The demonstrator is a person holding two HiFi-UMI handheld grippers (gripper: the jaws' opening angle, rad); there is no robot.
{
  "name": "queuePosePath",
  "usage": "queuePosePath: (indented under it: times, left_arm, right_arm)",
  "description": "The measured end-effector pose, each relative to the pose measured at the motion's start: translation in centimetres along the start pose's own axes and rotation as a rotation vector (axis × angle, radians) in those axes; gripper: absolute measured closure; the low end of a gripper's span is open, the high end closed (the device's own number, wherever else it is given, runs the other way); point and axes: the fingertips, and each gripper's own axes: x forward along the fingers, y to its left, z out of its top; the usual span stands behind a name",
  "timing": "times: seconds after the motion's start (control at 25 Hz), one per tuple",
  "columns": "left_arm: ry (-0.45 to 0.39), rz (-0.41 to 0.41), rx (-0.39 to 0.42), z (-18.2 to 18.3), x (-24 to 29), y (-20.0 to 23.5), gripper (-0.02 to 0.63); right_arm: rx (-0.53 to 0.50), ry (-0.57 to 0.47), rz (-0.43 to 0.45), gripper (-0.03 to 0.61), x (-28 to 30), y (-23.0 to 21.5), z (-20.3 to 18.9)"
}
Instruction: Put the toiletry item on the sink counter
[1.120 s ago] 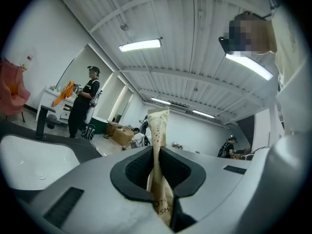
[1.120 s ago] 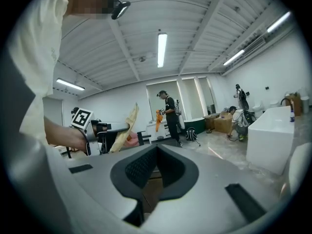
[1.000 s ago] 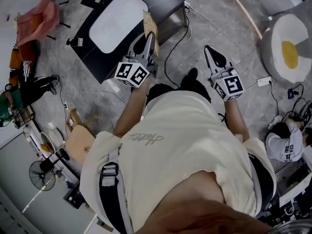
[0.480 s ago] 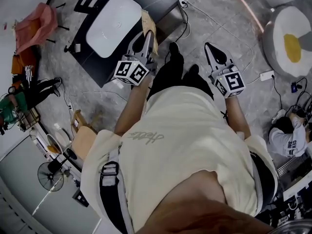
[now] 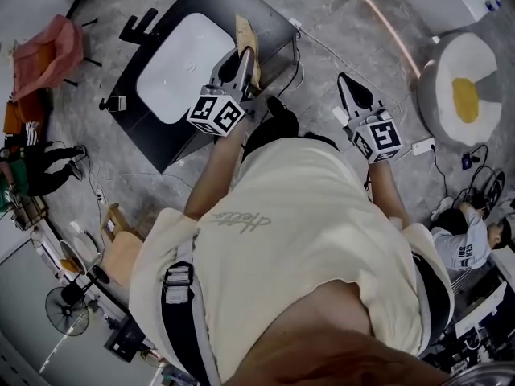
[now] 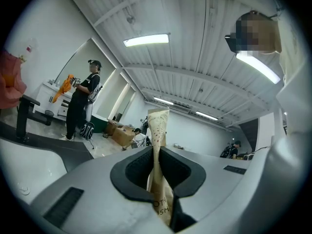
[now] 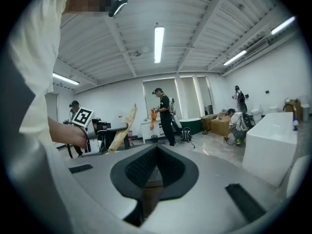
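A flat tan paper pouch (image 5: 245, 32) stands upright between the jaws of my left gripper (image 5: 245, 57), which is shut on it. In the left gripper view the pouch (image 6: 157, 130) rises from between the black pads, printed lettering near its base. It hangs over the right part of the black sink counter (image 5: 265, 14), beside the white basin (image 5: 173, 67). My right gripper (image 5: 348, 84) is held over the floor to the right of the counter, jaws shut and empty. In the right gripper view (image 7: 156, 151) the pouch (image 7: 124, 128) shows at the left.
Cables (image 5: 322, 43) and a white power strip (image 5: 422, 145) lie on the grey floor. A round grey cushion with a yellow centre (image 5: 465, 87) is at the right. A white bathtub (image 7: 270, 140) stands at the right. A wooden chair (image 5: 121, 244) is at the lower left; people stand around.
The person has stepped toward the counter. The basin and countertop have come closer, and the left gripper with the pouch now hangs over the counter's right part. Both grips are unchanged.
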Motion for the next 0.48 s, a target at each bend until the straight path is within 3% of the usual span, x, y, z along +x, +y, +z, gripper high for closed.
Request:
queuePosePath:
  times: [0.24, 0.48]
  left_arm:
    - [-0.006, 0.041, -0.031, 2.7, 1.6, 7.2, 0.574]
    - [0.02, 0.069, -0.045, 3.9, 2.6, 14.0, 0.574]
  right_arm:
    - [-0.067, -0.027, 0.045, 0.584, 8.9, 0.0, 4.7]
    - [-0.075, -0.021, 0.083, 0.584, 16.9, 0.5, 5.3]
